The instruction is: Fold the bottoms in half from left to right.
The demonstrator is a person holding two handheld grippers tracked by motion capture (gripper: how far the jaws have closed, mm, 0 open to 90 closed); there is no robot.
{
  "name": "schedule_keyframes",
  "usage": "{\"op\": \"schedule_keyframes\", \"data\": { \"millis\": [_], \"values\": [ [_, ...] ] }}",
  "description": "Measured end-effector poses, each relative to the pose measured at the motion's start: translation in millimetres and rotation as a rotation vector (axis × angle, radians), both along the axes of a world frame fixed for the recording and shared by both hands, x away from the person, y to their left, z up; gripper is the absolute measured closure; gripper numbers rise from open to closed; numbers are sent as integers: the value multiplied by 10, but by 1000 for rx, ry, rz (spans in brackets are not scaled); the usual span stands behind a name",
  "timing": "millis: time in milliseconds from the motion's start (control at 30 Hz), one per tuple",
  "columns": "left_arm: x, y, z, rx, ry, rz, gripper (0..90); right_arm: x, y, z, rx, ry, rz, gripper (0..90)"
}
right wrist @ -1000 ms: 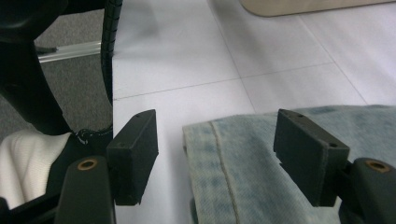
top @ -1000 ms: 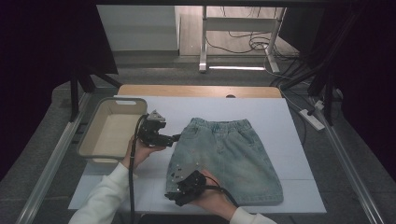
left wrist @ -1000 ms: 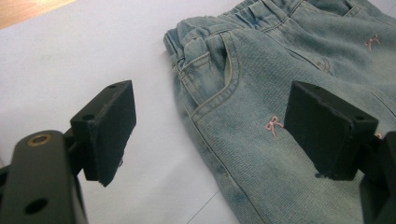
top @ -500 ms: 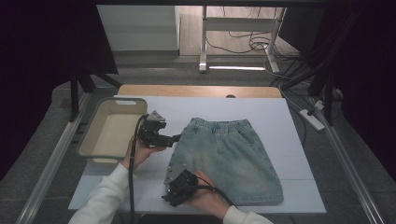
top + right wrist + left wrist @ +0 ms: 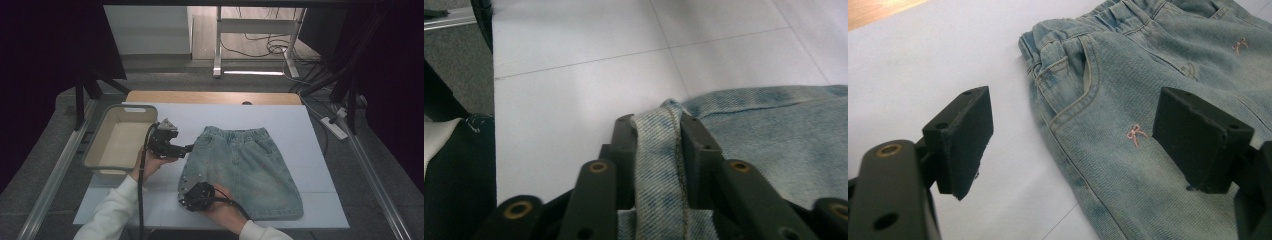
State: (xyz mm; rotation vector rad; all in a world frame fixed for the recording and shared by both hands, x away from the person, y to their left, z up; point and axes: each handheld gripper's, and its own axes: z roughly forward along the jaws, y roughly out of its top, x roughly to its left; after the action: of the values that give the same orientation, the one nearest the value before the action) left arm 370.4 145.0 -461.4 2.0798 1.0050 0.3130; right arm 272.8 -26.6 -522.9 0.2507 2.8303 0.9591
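The right tongs [image 5: 658,130], having just been closing, are clamped on the hem corner of the denim shorts [image 5: 247,167]; the left tongs [image 5: 1073,140] stand apart over the waistband side. The thin pinched fold may be pulled free once lifted.

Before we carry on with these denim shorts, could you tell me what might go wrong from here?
The right gripper has just closed on the hem corner of the denim shorts; that narrow pinch might slip when lifted. The left gripper is open over the waistband, pads clear, so a one-sided lift could drag or bunch the shorts. The tray sits close beside the left hand; a swing could knock it.
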Motion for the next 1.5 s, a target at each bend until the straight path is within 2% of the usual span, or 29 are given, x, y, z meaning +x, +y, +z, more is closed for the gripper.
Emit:
{"op": "schedule_keyframes", "data": {
  "millis": [100,367,633,1033,1500],
  "values": [
    [-1,1,3,-1,-1,-1,174,-5,-20,28,21,-9,-7,770],
    [9,-18,-5,-4,5,-2,174,-37,-105,175,134,11,-8,835],
    [33,-56,-13,-3,6,-9,175,-35,-157,228,143,13,-11,839],
    [59,-90,-10,-4,3,-9,174,-5,-309,394,204,8,-47,840],
    [204,-220,-80,4,23,-10,175,-33,-383,360,203,7,-65,839]
  ]
}}
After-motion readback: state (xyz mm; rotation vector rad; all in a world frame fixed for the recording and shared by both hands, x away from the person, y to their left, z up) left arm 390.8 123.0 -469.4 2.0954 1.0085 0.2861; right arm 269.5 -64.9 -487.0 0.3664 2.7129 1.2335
